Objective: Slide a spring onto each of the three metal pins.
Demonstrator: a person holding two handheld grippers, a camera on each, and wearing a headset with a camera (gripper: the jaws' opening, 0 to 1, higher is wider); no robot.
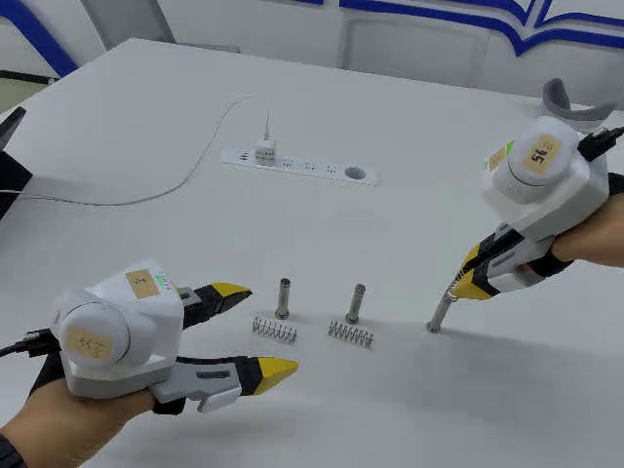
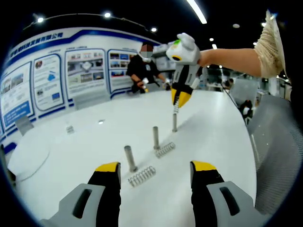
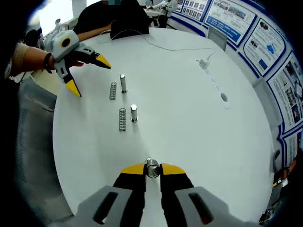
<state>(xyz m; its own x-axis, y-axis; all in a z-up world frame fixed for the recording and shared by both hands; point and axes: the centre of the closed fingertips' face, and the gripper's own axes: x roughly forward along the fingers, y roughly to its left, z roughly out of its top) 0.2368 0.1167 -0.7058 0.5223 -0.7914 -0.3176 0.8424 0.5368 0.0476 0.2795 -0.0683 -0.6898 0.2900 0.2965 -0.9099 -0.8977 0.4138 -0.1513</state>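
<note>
Right gripper (image 1: 466, 280), clamped on a spring (image 1: 454, 284), holds it atop the pin (image 1: 439, 314) just below its tips; next it should slide down and release. Left gripper (image 1: 261, 329), jaws apart, hovers beside two loose springs (image 1: 351, 334).

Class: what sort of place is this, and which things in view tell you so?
Probably a showroom or demo hall: blue-trimmed display boards line the wall, spotlights dot the dark ceiling, and the white table carries a socket strip.
</note>
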